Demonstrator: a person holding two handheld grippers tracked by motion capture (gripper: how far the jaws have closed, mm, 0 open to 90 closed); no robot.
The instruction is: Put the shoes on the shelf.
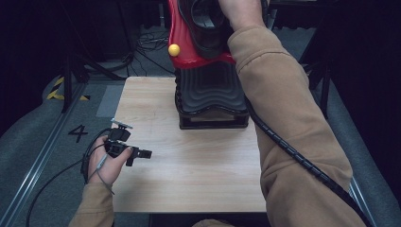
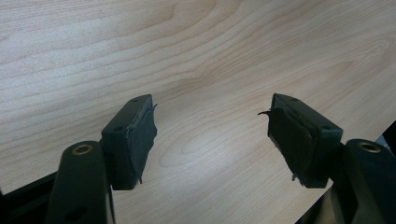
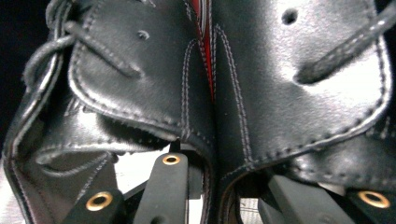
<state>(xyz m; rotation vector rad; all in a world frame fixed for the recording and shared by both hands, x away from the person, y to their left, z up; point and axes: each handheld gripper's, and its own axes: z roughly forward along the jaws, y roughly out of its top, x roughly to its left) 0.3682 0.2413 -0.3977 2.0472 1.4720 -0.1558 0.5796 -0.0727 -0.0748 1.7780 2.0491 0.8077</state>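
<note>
1. Up high, I see my right gripper (image 3: 219,186) clamping the inner edges of two black leather shoes (image 3: 261,93), pressed together directly ahead of it.
2. My left gripper (image 2: 212,135) hangs wide over the pale wooden table (image 2: 196,60), holding nothing.

My table (image 1: 189,175) is a light wood-grain top, set over grey carpet. At its far edge stands a black box (image 1: 213,120), dark and low, with a black ribbed sole (image 1: 210,90) stacked directly on top of it. From the box toward me the wood lies bare, and it shows the same pale grain (image 2: 196,60) in my left gripper view. Well to the left of the box and nearer to me, my left gripper (image 1: 144,153) rests at the table's left edge.
</note>
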